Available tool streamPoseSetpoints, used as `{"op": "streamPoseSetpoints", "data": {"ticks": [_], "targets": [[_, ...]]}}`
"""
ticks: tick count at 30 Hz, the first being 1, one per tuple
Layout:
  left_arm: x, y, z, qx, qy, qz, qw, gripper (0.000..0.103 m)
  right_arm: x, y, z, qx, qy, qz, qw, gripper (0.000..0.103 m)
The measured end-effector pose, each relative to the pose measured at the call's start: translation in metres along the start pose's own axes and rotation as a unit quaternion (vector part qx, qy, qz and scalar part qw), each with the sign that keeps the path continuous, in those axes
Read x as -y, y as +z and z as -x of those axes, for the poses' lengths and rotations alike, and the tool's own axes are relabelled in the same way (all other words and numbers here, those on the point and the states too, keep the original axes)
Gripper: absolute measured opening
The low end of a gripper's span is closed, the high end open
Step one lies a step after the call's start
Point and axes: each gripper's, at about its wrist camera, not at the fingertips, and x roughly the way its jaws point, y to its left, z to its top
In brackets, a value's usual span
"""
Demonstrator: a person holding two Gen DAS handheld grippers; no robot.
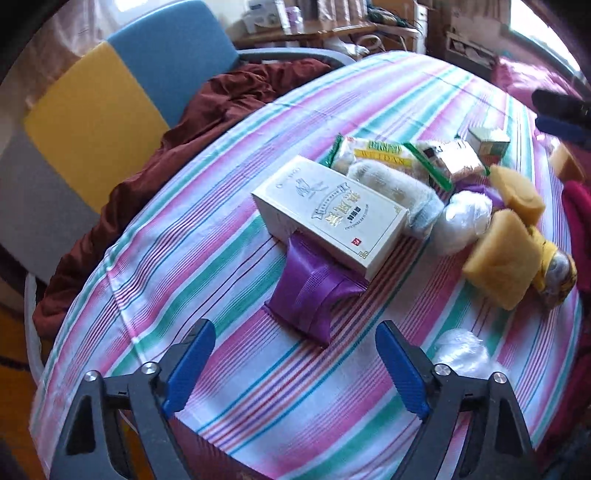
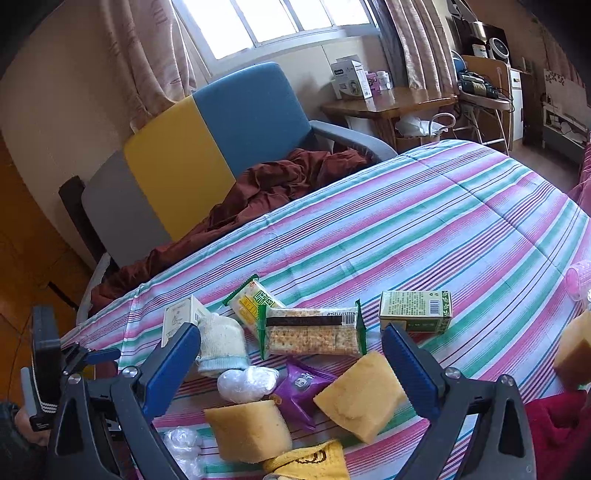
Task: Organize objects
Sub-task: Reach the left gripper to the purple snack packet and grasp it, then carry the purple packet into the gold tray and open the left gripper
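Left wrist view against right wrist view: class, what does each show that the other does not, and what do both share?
Only the left wrist view shows the purple packet under the white box's near end, with the open left gripper before it.

Only the right wrist view shows the window, the wooden side table and the open right gripper.

Both show the striped bedspread, the white box, the green box and yellow sponges.
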Motion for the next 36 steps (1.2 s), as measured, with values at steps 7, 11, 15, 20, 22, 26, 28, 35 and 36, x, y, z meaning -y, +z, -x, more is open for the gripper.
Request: {"op": "streamPoseSetpoints", "data": {"ticks": [7, 11, 15, 20, 22, 26, 28, 35, 36], "targets": [[-0.002, 0.009, -0.018, -0.009, -0.023, -0.019, 0.9995, 0.075, 0.001, 0.000, -0.005, -0.010, -0.001, 0.000, 1.000, 0.101], [-0.005, 0.014, -0.024, -0.008, -0.035, -0.016, 0.9992, 0.069, 0.000, -0.001, -0.006, -0.013, -0.001, 0.003, 1.000, 0.101], [-0.006, 0.015, -0.028, -0.010, -0.046, 0.004, 0.9989, 0.042, -0.001, -0.001, -0.007, -0.016, -0.002, 0.008, 1.000, 0.101], [-0.001, 0.004, -0.014, 0.006, -0.053, 0.030, 0.9982, 0.041, -0.003, -0.001, -0.009, -0.019, 0.004, 0.013, 1.000, 0.101], [0.001, -0.005, -0.005, 0.010, -0.048, 0.042, 0.9979, 0.041, -0.008, -0.002, -0.008, -0.020, 0.015, 0.022, 0.999, 0.099], [0.000, -0.029, 0.015, 0.019, -0.032, 0.079, 0.9962, 0.041, -0.034, -0.009, -0.003, -0.025, 0.078, 0.076, 0.994, 0.089], [-0.002, -0.042, 0.025, 0.025, -0.026, 0.103, 0.9940, 0.041, -0.057, -0.018, -0.004, -0.044, 0.112, 0.126, 0.985, 0.082], [-0.020, -0.076, 0.061, 0.052, 0.000, 0.190, 0.9803, 0.041, -0.126, -0.078, -0.033, -0.168, 0.149, 0.268, 0.937, 0.067], [-0.020, -0.080, 0.066, 0.057, 0.002, 0.200, 0.9781, 0.041, -0.129, -0.085, -0.038, -0.181, 0.140, 0.279, 0.933, 0.067]]}}
